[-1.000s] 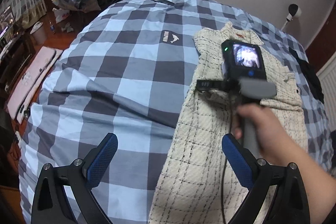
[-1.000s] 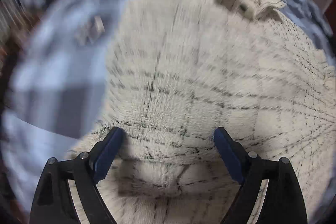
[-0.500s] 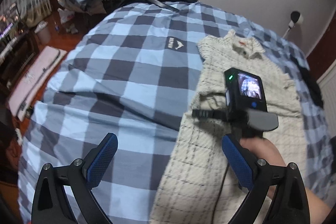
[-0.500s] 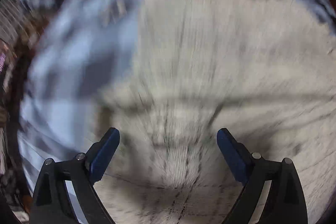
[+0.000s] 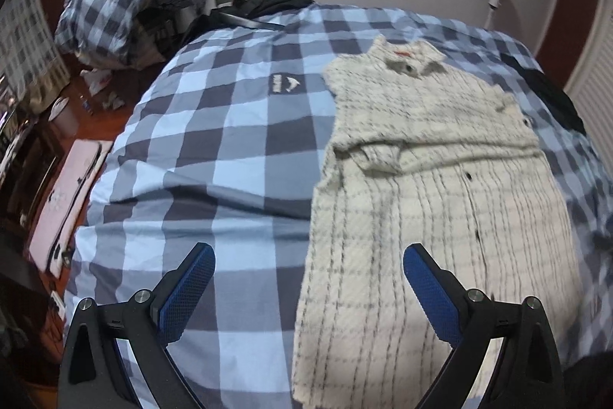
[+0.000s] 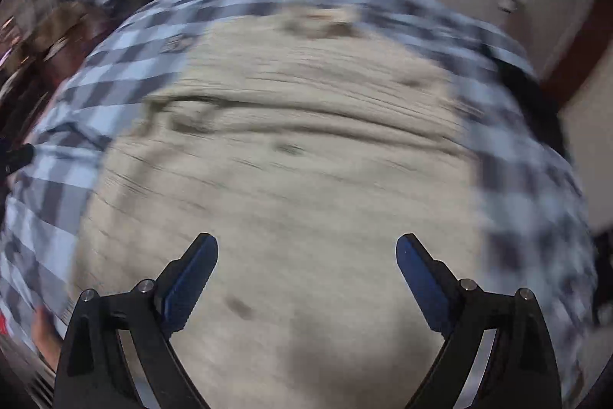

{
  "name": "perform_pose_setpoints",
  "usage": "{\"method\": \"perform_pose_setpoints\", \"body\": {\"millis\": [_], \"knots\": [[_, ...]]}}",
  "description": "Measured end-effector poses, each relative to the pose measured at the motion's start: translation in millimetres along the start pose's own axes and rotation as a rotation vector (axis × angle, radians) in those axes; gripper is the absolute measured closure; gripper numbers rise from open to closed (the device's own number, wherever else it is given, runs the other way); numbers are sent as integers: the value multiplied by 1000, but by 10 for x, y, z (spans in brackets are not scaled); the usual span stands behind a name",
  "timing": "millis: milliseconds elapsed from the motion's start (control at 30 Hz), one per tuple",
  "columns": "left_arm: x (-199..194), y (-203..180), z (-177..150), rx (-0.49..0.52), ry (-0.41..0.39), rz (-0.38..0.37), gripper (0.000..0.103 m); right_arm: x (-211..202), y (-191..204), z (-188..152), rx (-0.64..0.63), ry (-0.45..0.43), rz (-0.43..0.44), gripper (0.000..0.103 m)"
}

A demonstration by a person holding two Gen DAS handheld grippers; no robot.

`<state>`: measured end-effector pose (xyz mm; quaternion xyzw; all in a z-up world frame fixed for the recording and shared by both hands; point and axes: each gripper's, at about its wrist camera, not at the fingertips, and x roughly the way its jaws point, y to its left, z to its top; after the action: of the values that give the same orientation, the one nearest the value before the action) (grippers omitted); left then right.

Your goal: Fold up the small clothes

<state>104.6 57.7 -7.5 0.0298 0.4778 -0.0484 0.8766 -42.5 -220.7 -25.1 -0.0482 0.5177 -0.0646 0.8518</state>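
- A cream checked cardigan (image 5: 433, 186) lies flat across the right of the frame on a blue plaid bed cover (image 5: 214, 148), one sleeve folded across its chest.
- Left gripper (image 5: 308, 288) and right gripper (image 6: 306, 275) both spread wide, holding nothing.

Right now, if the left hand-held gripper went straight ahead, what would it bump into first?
Probably the checked bedcover, right beside the cream garment's left edge. The open left hand-held gripper straddles that edge, so depth is uncertain.
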Motion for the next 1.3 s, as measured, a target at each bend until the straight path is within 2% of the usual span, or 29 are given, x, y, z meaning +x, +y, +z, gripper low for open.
{"method": "perform_pose_setpoints", "body": {"millis": [67,133,167,267,433,500,533,567,700,800,867,967,1033,1067,1100,1133,1167,1200,1233,1267,1300], "knots": [[-11,-18,-133,33,25,-19,4,-185,-407,-147,68,-8,-60,11],[-4,-33,-308,75,51,-36,4,-271,-719,-288,150,18,-78,11],[18,-38,-406,100,70,-32,4,-297,-950,-433,217,45,-56,11],[90,-71,-564,154,111,-13,4,-326,-1284,-655,330,103,18,11],[264,-186,-750,233,185,-41,4,-16,-1699,-969,500,212,162,11],[412,-202,-819,222,256,-83,4,259,-1828,-1104,583,299,228,11],[493,-200,-851,209,296,-96,4,246,-1881,-1218,607,328,249,11],[599,-189,-892,192,342,-95,4,420,-1894,-1274,646,379,284,11],[866,-114,-999,153,454,-56,4,702,-1800,-1322,657,451,321,11],[990,-68,-1083,96,542,-120,4,819,-1674,-1221,611,452,304,11],[1048,-72,-1140,84,584,-131,4,893,-1582,-1134,569,450,285,11],[1146,-134,-1224,105,618,-97,4,1048,-1414,-1016,488,468,246,11],[1212,-171,-1275,113,641,-96,9,1147,-1288,-953,446,483,193,13],[1232,-185,-1290,108,646,-107,16,1178,-1220,-926,423,486,179,21],[1237,-198,-1299,103,651,-121,26,1201,-1146,-898,397,486,168,36],[1230,-213,-1305,97,655,-144,34,1206,-1077,-868,373,480,154,43],[1204,-235,-1308,99,653,-165,47,1194,-1015,-834,352,470,140,56],[1175,-255,-1310,106,648,-173,62,1174,-968,-802,339,460,132,76],[1137,-279,-1307,110,642,-185,70,1142,-926,-772,329,448,129,87],[1096,-290,-1310,107,637,-210,83,1074,-884,-720,323,424,134,94],[1044,-300,-1304,98,630,-234,87,1025,-850,-688,321,407,134,97]]}}
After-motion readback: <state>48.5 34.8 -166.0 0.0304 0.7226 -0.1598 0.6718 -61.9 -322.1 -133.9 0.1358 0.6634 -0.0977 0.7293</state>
